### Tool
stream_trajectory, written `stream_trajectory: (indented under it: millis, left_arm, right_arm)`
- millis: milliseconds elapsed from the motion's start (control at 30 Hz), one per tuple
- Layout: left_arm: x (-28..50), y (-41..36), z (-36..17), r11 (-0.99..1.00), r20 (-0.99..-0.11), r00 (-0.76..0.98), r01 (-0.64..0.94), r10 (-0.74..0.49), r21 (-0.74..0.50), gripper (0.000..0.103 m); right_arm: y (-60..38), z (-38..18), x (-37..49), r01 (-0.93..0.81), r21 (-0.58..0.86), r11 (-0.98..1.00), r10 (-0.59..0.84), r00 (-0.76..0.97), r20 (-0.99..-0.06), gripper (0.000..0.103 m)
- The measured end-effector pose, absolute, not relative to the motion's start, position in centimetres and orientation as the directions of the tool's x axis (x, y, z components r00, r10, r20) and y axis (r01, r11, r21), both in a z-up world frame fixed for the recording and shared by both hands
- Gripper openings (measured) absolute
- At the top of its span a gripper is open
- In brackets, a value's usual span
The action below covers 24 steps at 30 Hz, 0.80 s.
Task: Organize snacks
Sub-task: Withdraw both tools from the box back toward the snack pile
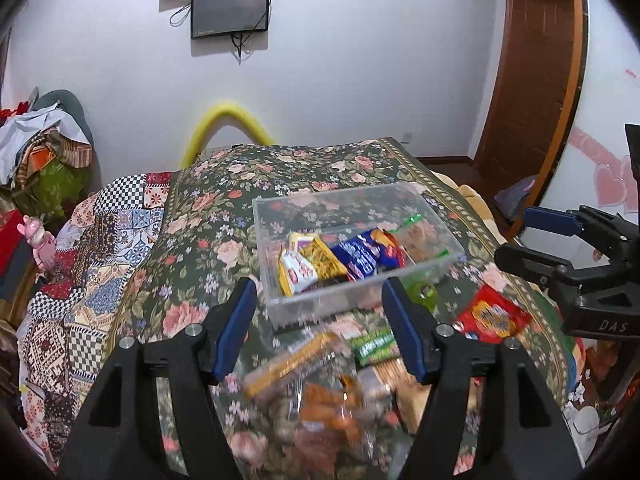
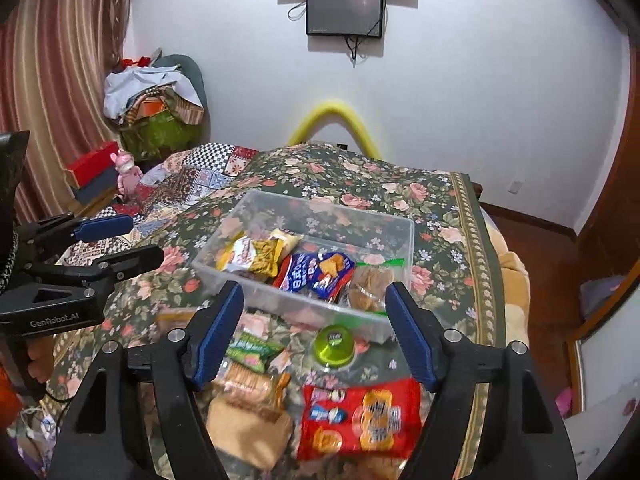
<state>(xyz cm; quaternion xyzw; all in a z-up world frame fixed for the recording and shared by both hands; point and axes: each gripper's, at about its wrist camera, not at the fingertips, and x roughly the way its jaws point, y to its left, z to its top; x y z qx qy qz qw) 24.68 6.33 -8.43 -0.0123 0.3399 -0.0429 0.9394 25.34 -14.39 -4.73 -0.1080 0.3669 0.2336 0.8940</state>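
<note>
A clear plastic box [image 1: 262, 248] [image 2: 408, 248] stands on the floral tablecloth. Inside it lie a yellow packet [image 1: 320, 260] [image 2: 264, 258], a blue packet [image 1: 360, 258] [image 2: 316, 272] and a clear bag of brown biscuits [image 1: 420, 240] [image 2: 370, 280]. In front of the box lie a red packet [image 1: 494, 316] [image 2: 360, 416], a green jelly cup [image 1: 424, 292] [image 2: 334, 346], a green packet [image 1: 372, 344] [image 2: 250, 350] and a cracker pack [image 2: 248, 380]. My left gripper [image 1: 318, 292] [image 2: 144, 238] hovers open above the loose pile. My right gripper [image 2: 316, 292] [image 1: 516, 236] is open too, with nothing between its fingers.
The floral tablecloth [image 1: 224, 216] meets a patchwork cloth [image 1: 100, 248] on the left. Two dark screens [image 2: 344, 8] hang on the white wall above a yellow padded tube [image 2: 336, 110]. A heap of clothes [image 2: 156, 96] and a pink toy [image 2: 128, 172] sit at far left; a wooden door [image 1: 536, 60] is at right.
</note>
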Motion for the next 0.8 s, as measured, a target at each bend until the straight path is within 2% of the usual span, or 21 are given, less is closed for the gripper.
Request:
stream_trajectory:
  millis: [133,267,800]
  left_arm:
    - [22.1,6.3,-9.1,0.995,-0.647,0.756,0.079,-0.100,-0.061,0.069]
    - [19.9,6.4,-10.6,0.995,-0.664,0.741,0.077,-0.095,-0.056,0.074]
    - [16.0,8.3,-17.4,0.993,-0.754,0.648,0.031,-0.104,-0.110,0.074]
  right_arm:
    - [-14.3,-6.0,23.2,-0.495,-0.026,0.868,0.330,0.616,-0.715,0.079]
    - [-13.7,-7.8,21.4,-0.498,-0.015,0.867,0.323,0.584,-0.744,0.080]
    - [-12.6,-15.4,19.0,-0.408,0.055,0.911,0.261,0.471,-0.842,0.080]
